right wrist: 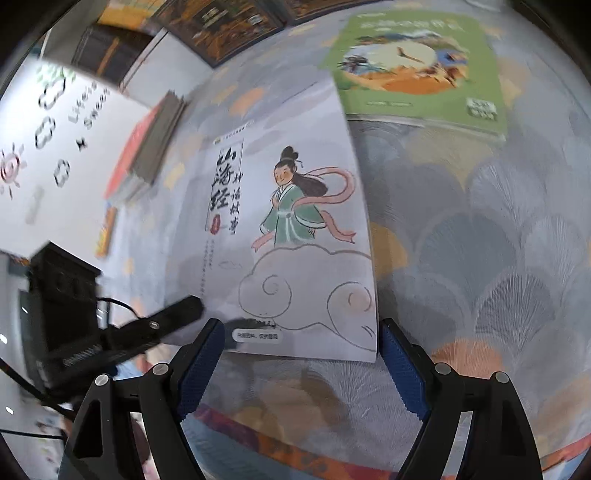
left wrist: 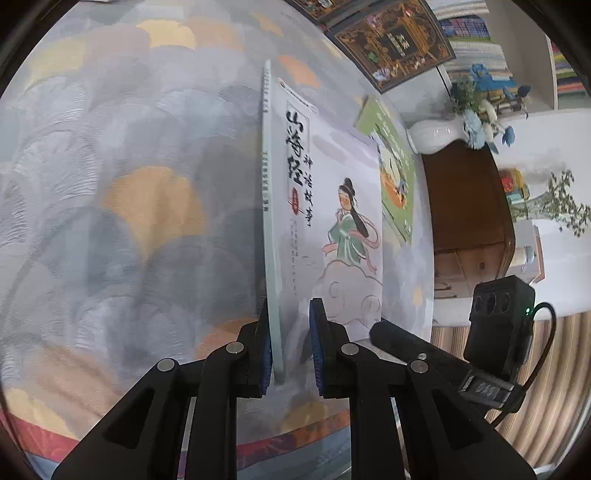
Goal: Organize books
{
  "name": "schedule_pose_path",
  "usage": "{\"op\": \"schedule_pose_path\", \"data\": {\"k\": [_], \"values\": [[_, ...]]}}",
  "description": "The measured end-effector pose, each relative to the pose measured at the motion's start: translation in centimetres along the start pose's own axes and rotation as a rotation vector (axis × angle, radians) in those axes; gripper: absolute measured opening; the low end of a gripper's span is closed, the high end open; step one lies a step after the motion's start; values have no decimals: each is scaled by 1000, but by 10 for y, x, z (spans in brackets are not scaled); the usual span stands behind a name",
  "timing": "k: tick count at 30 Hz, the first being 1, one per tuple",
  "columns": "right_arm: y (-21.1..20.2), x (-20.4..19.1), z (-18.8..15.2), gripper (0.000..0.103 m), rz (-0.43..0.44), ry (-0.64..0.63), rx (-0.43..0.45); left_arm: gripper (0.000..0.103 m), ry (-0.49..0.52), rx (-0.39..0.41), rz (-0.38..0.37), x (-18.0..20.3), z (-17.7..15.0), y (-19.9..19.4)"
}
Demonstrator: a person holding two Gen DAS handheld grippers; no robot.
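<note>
On the rug (left wrist: 110,166), left tool (left wrist: 290,347) grips pale book (left wrist: 332,206).

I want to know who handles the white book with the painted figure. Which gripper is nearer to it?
Left. The left gripper has the white book by its spine edge between its pads; the right gripper hangs open just off its bottom edge.

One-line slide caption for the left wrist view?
Left hand-held gripper straddles the spine corner of the white storybook on the patterned cloth.

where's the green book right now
The green book lies flat on the patterned cloth, just beyond the far right corner of the white storybook in the right wrist view, near the dark-covered books.
</note>
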State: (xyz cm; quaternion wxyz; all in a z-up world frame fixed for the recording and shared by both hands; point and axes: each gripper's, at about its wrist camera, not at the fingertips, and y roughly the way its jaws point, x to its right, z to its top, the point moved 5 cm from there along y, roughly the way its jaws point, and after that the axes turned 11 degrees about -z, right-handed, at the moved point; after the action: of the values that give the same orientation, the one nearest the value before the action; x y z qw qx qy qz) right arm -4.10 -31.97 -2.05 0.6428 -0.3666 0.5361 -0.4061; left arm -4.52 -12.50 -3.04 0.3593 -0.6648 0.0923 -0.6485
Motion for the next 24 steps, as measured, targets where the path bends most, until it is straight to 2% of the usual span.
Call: {"op": "schedule_pose_path", "data": {"k": [4, 7, 12, 16, 19, 21, 22, 24], "values": [[-4, 8, -2, 83, 49, 52, -8, 13, -20, -17, -42, 4, -1, 3], [-7, 17, -4, 83, 112, 120, -26, 13, -111, 19, -171, 6, 8, -7], [-7, 37, -10, 83, 278, 274, -62, 13, -163, -12, -277, 15, 14, -7], [-5, 44, -13, 83, 376, 351, -82, 13, -226, -21, -361, 22, 17, -4], [-3, 48, -8, 83, 462, 421, -75, 13, -224, -29, -355, 25, 17, -4], [-2, 48, 0, 75, 483, 447, -59, 13, -227, -35, -342, 22, 17, -5], [-1, 47, 3, 67, 482, 450, -53, 13, -235, -38, -338, 19, 16, -5], [-2, 46, 9, 62, 471, 432, -47, 13, -237, -36, -318, 14, 14, -7]]}}
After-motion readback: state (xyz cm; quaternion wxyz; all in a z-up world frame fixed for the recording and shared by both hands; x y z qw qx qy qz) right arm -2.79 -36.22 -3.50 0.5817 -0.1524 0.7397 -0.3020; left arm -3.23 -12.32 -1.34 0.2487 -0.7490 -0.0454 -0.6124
